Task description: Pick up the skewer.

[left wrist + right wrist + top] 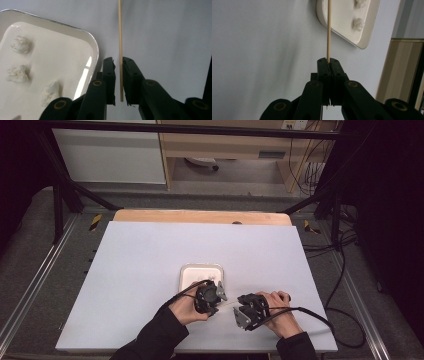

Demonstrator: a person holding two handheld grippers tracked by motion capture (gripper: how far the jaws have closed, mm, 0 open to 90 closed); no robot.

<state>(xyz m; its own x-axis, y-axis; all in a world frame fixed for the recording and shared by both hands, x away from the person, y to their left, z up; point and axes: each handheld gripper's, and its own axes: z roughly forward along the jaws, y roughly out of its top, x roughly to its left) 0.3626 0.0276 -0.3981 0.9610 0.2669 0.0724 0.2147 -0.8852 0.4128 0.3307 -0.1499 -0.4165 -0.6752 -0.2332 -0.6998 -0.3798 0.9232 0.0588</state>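
Observation:
A thin wooden stick [329, 30] runs straight out of my right gripper [328, 60], whose jaws are shut on its near end. The stick's far end [120, 30] lies between the jaws of my left gripper [118, 61], which stand slightly apart around it; a narrow gap shows on the left side. In the high view both grippers, left [212, 304] and right [241, 311], face each other near the table's front, just below a white tray [201, 267]. The tray [93, 43] holds three white fluffy lumps [21, 45].
The tray [365, 41] sits on a pale board [140, 270] that covers the table. A wooden strip [200, 216] runs along the far edge. Black cables [320, 317] trail off to the right from the right gripper. Dark metal frame rails border both sides.

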